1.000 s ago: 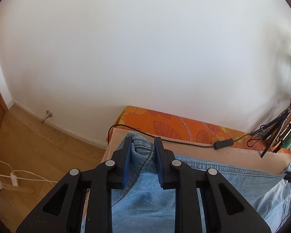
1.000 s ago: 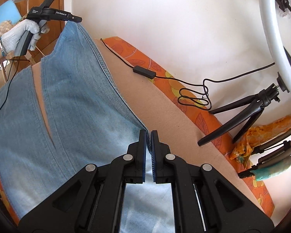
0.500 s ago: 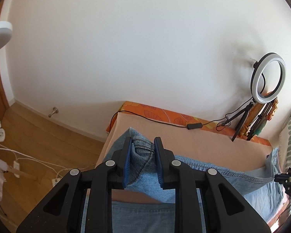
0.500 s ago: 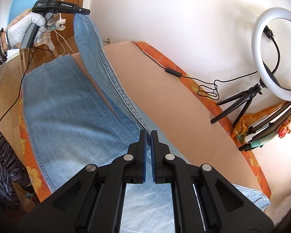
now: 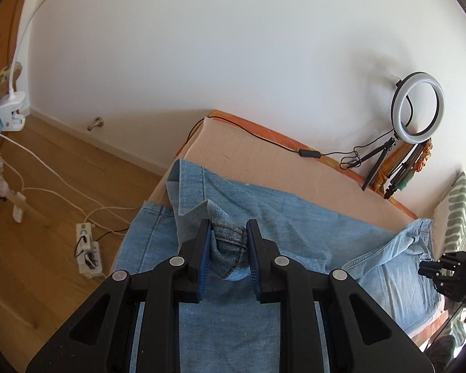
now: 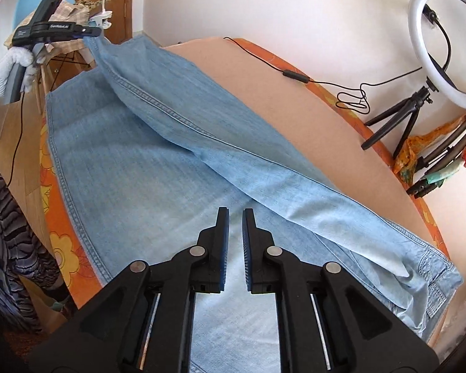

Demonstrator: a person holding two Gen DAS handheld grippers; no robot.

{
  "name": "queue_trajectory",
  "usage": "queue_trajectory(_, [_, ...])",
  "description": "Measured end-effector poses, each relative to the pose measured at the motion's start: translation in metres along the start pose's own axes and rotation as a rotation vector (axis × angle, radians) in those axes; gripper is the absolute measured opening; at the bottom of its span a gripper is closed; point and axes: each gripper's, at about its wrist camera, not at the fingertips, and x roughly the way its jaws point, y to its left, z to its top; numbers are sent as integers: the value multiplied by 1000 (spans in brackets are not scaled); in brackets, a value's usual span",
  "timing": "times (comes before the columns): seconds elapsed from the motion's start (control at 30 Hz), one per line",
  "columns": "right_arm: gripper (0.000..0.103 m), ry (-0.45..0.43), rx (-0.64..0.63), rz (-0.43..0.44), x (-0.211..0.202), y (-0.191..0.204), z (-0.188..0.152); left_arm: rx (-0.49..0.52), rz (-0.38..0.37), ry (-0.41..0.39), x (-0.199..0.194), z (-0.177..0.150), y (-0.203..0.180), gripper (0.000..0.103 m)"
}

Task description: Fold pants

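A: Left claw [image 5: 226,250] pinches the hem of the pants [image 6: 158,168], lifting one leg over the other along the bed [image 6: 295,118].
B: Right claw [image 6: 235,245], spread, hovers over denim, holding nothing.

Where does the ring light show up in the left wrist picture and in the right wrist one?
Left wrist: ring light at mid right, against the wall behind the bed.
Right wrist: ring light in the top right corner, much larger.
Shared landmark: the black inline switch on its cable.
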Motion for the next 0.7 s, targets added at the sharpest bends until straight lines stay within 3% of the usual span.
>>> queue_trajectory(0.07, [40, 22, -24, -49, 9, -15, 2, -5, 3, 4, 1, -4, 1, 20])
queue_trajectory(0.1, [46, 31, -31, -45, 14, -24, 4, -2, 6, 6, 1, -7, 2, 20])
queue_trajectory(0.2, [51, 44, -61, -49, 27, -47, 16, 6, 20, 16, 5, -12, 4, 20])
queue_trajectory(0.3, [64, 88, -140, -78, 50, -58, 25, -17, 22, 30, 8, -16, 13, 20])
queue_trajectory(0.47, [66, 177, -173, -5, 84, -77, 30, -20, 37, 48, 12, -19, 16, 20])
queue_trajectory(0.63, [67, 193, -207, 10, 99, -83, 24, -17, 54, 54, 13, -20, 14, 20])
queue_trajectory(0.7, [50, 195, -205, 23, 97, -84, 21, -12, 64, 58, 14, -19, 13, 20])
